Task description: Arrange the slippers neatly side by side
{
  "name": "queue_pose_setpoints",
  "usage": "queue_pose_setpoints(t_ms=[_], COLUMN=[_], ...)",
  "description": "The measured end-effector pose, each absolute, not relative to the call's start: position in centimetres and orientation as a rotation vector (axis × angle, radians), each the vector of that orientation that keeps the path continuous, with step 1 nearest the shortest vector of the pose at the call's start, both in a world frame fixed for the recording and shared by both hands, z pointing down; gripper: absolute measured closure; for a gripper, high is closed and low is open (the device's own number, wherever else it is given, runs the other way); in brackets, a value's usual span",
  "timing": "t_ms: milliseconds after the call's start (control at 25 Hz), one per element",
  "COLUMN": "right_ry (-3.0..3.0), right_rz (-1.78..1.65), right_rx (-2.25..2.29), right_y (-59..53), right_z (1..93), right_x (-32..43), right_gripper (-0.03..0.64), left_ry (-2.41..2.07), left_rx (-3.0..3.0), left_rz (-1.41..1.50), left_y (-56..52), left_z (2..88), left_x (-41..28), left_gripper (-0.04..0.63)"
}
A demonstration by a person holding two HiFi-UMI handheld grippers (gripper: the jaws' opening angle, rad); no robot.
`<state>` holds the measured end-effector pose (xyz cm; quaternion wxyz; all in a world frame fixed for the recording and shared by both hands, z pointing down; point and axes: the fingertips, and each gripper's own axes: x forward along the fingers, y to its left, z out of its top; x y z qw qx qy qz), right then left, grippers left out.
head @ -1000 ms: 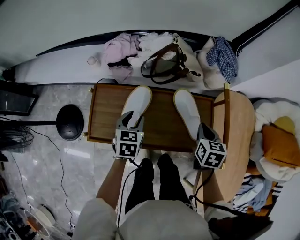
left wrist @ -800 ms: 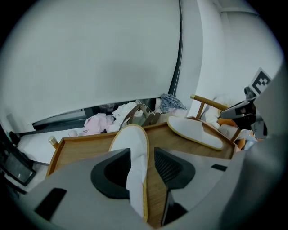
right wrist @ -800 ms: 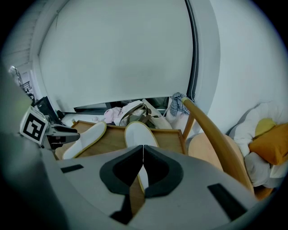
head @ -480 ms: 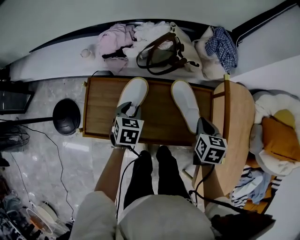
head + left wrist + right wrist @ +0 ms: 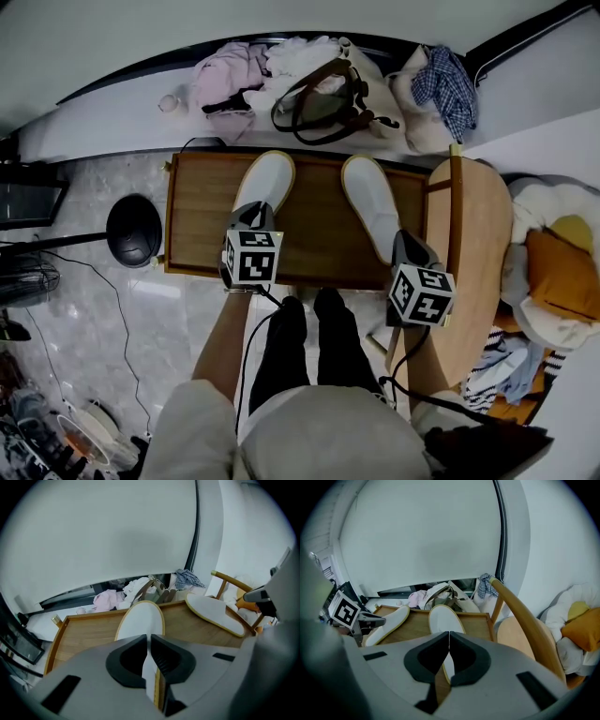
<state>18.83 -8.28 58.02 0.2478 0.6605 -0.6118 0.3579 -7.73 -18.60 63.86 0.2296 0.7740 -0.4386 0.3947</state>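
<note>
Two white slippers lie toes away from me on a wooden tray table (image 5: 202, 220). The left slipper (image 5: 265, 180) (image 5: 140, 618) tilts right. The right slipper (image 5: 370, 202) (image 5: 443, 618) tilts left, so the toes converge. My left gripper (image 5: 253, 214) (image 5: 149, 641) sits at the left slipper's heel. Its jaws have just been closing, and the heel's edge is pinched between the pads. My right gripper (image 5: 403, 246) (image 5: 449, 639) is shut at the right slipper's heel, whose rim runs in between its pads.
A wooden chair (image 5: 473, 253) stands against the tray's right side, with cushions (image 5: 553, 272) beyond it. Bags and clothes (image 5: 319, 94) pile on the ledge behind the tray. A black round base (image 5: 134, 230) and cables lie on the floor to the left.
My left gripper has sunk onto the left slipper's heel and its jaws have closed on it. The right gripper and both slippers have stayed where they were.
</note>
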Motion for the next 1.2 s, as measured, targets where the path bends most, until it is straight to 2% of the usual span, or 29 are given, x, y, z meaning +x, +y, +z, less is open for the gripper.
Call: queue_pose_setpoints(t_ms=[1200], right_ry=[-1.838], right_rz=[0.896], right_rx=[1.730], right_y=[-10.6], right_z=[54.4], right_x=[18.2], right_gripper=[0.583], left_ry=[-1.527], left_rx=[1.886], left_rz=[0.918], left_y=[-17.4], left_z=[58.5], left_x=[-9.7], left_gripper=[0.563])
